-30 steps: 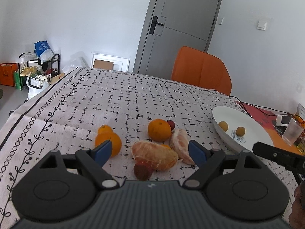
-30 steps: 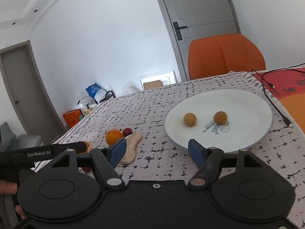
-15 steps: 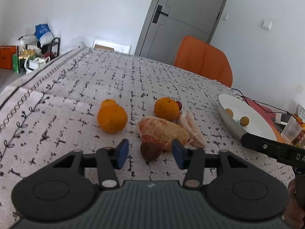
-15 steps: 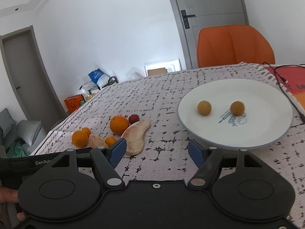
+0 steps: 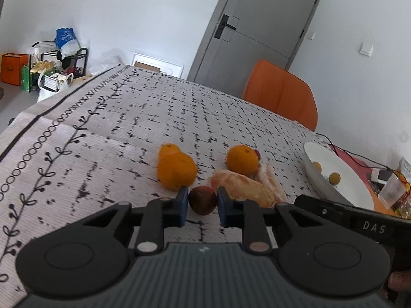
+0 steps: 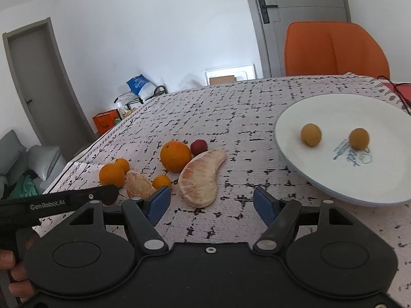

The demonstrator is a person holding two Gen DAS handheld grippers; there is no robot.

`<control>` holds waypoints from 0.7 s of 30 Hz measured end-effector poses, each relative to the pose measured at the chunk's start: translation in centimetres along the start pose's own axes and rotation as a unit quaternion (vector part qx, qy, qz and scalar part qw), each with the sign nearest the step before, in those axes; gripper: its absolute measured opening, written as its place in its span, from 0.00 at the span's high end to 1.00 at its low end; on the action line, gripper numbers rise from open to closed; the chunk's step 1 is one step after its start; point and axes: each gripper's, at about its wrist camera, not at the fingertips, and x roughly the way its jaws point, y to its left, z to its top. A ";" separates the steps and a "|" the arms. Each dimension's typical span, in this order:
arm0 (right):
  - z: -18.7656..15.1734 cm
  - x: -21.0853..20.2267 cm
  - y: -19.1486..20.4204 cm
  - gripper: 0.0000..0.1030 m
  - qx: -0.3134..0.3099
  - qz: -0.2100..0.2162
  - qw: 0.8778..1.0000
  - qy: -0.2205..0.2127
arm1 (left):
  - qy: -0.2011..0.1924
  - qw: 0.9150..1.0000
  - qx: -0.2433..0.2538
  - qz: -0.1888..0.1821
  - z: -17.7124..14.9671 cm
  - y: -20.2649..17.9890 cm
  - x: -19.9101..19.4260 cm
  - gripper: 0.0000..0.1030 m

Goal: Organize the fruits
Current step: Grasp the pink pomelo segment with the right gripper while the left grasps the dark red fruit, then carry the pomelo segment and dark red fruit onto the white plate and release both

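My left gripper (image 5: 202, 206) is shut on a small dark red-brown fruit (image 5: 203, 200) at the near edge of the fruit pile. Behind it lie a peeled pomelo segment (image 5: 244, 188), two oranges (image 5: 176, 170) (image 5: 242, 160) and a small red fruit (image 5: 257, 154). The white plate (image 5: 349, 187) with two small yellow fruits (image 5: 334, 177) is at the right. My right gripper (image 6: 212, 201) is open and empty above the cloth, just in front of a large pomelo segment (image 6: 201, 177). The plate (image 6: 334, 118) is to its right, with the pile's oranges (image 6: 175, 156) to its left.
The table has a black-and-white patterned cloth (image 5: 154, 118). An orange chair (image 5: 281, 95) stands at the far side. A black cable (image 5: 354, 154), a plastic cup (image 5: 391, 191) and red items lie beyond the plate. The left gripper's body (image 6: 59, 200) crosses the right wrist view.
My left gripper has moved forward and closed its jaws onto the dark fruit. My right gripper has shifted left toward the fruit pile, still open.
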 end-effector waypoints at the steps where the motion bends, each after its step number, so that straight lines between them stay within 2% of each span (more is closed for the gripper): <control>1: 0.0 0.2 0.2 0.31 -0.002 0.001 1.000 0.002 | -0.001 1.000 -0.003 0.001 0.1 0.2 0.0 0.78; 11: 1.0 2.4 1.5 0.39 -0.025 -0.006 0.999 0.018 | -0.010 1.000 -0.007 0.007 1.0 1.7 -0.6 0.78; 17: 1.2 4.2 2.6 0.51 -0.043 -0.025 0.998 0.026 | -0.014 1.000 -0.015 0.002 1.6 2.5 -1.0 0.78; 18: 1.2 4.3 2.8 0.61 -0.049 -0.030 0.998 0.025 | -0.013 1.000 -0.014 0.001 1.6 2.5 -1.0 0.78; 21: 1.2 4.1 3.1 0.64 -0.059 -0.025 0.998 0.028 | -0.007 1.000 -0.012 0.003 1.6 2.3 -0.9 0.78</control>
